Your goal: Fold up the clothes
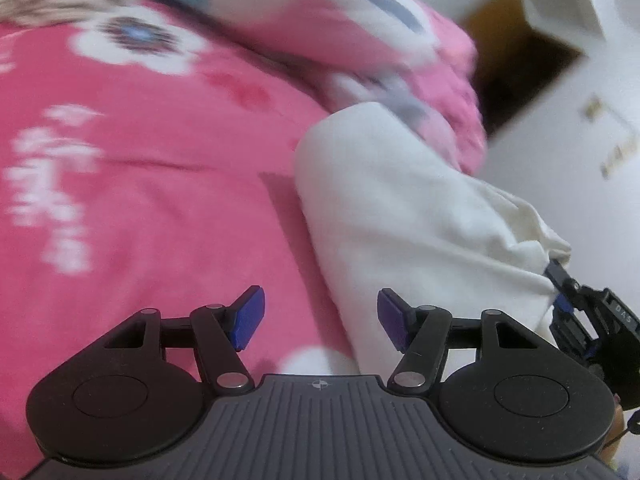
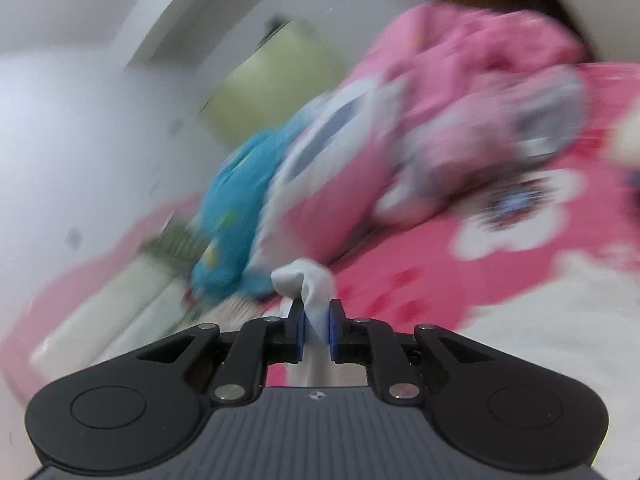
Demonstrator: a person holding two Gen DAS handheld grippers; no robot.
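Nearest to me, my right gripper [image 2: 316,326] is clenched on a bunched corner of the white garment [image 2: 308,280]; a small tuft of cloth pokes up past the blue pads [image 2: 334,330], and more of it hangs down behind the jaws; my left gripper [image 1: 320,318] is spread wide with nothing between its pads [image 1: 250,318], held just over the pink bedspread [image 1: 140,200] beside the garment's near edge. From the left wrist view the white garment [image 1: 400,208] lies as a long, loosely rolled strip across the bedspread, its right end gathered up into the right gripper [image 1: 576,308] at the frame's edge; it looks light, thin and entirely limp, so I judge it will sag and crease wherever it is unsupported, and a pinch on a single layer may slip; the sound place to take it seems to be a hem or corner, with enough cloth gathered between the pads, and I reckon my free left fingers want the opposite end so the piece can be drawn flat between both hands. Farther off, a heap of other clothes [image 2: 460,120], pink and white with a blue piece [image 2: 236,184] beside it, sits on the bedspread, blurred; beyond are a pale wall and a dark doorway [image 1: 516,60].
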